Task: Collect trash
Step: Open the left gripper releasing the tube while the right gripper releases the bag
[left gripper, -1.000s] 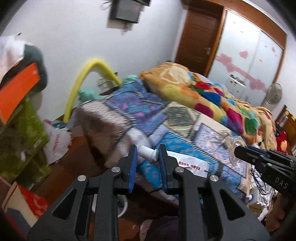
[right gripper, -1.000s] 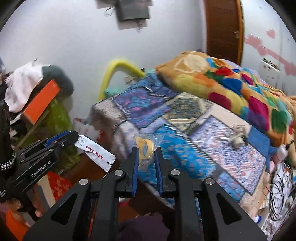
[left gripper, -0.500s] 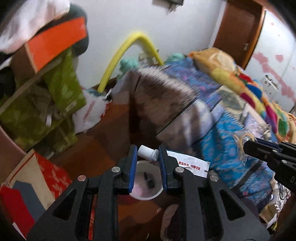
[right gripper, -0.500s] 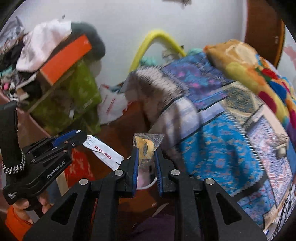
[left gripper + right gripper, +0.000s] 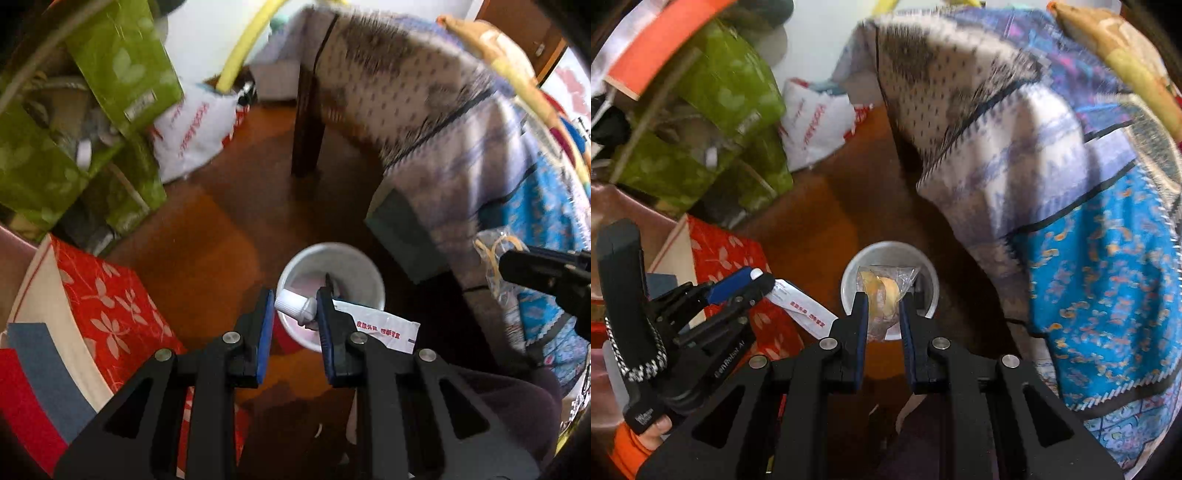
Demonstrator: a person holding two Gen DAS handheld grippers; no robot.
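Below, brown wood floor [image 5: 207, 258], patterned bedspread [image 5: 1100, 280] draped at right. White bin [image 5: 365, 269] stands on the floor beside it. Left gripper [image 5: 295, 314] above the bin, clamped on a white tube [image 5: 373, 325] near its cap. Right gripper [image 5: 882, 306], also above the bin, pinches a clear bag [image 5: 884, 284] of yellow bands.

Both the left gripper [image 5: 294, 308] and right gripper [image 5: 882, 306] are matte black frames with triangular cut-outs, round silver screws and blue finger pads [image 5: 861, 317], while at the right view's lower left white lettering, a beaded strap and an orange sleeve [image 5: 626, 452] appear.
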